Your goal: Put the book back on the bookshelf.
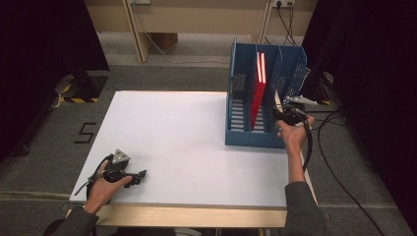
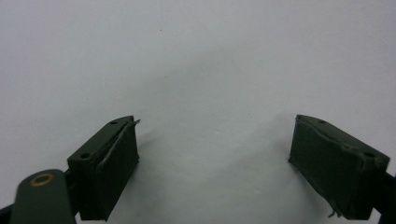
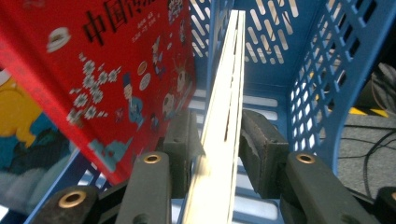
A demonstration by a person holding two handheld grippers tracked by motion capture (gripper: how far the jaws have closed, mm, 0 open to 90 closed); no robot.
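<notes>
Jaws of the left gripper point(image 1: 140, 175), low at the left of the high view, stand wide apart over bare white table point(image 1: 187, 147) and grasp nothing; the left gripper view confirms only the table surface between its pads point(image 2: 112, 172).

At centre right of the high view a blue file rack point(image 1: 238, 132) stands on the table's right side. A red book point(image 1: 259, 83) already leans upright in its middle compartment.

At the right, the right gripper point(image 1: 280, 112) sits at the rack's right-hand compartment. The right gripper view shows a thin pale book point(image 3: 224, 116) standing on edge inside that compartment, between the jaws. The left pad lies against it; a narrow gap shows at the right pad, so the grip appears slackened, not clenched.

Judgement: placement of the pale book looks essentially complete. Remaining: full release and withdrawal of the right gripper without tipping the book.
</notes>
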